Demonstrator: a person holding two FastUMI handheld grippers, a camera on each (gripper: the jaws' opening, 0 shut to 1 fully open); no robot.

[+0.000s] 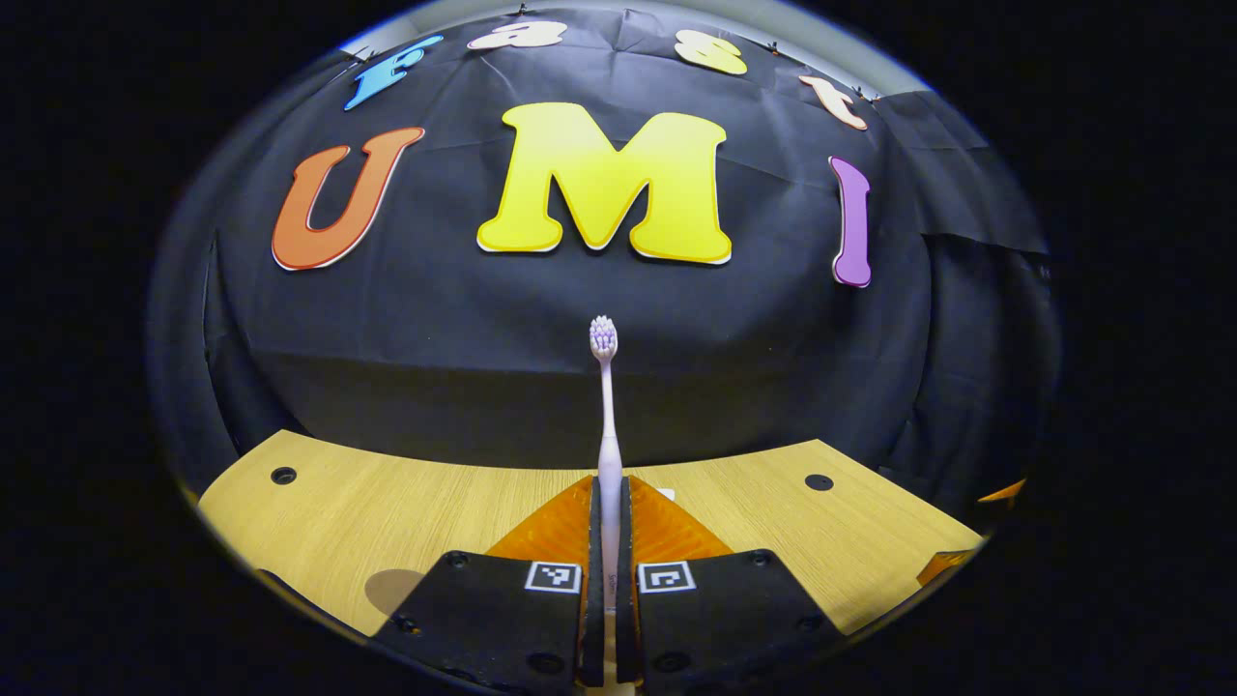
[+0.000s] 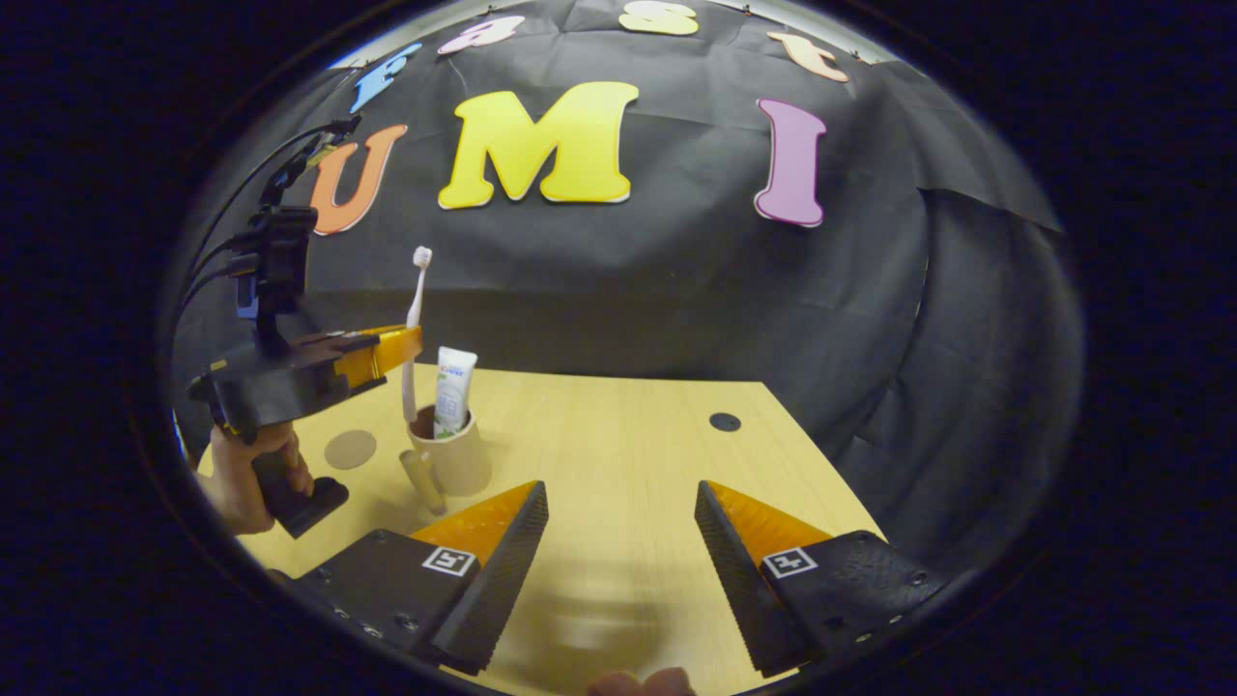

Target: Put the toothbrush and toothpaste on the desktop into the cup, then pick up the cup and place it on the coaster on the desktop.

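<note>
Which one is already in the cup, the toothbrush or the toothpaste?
The toothpaste stands in the cup; the toothbrush is clamped upright in the left gripper above it.

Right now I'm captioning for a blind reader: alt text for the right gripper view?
The left gripper holds a toothbrush upright over a cup with toothpaste inside, on a wooden table. The right gripper waits nearby, jaws open.

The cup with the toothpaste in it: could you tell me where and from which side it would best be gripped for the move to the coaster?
Grip the cup across its round wall, low on the body, coming in level from the right tongs' side. It stands upright, the toothpaste sticks out of its mouth, and the left tongs hold the toothbrush over it, so the top is probably too crowded.
</note>
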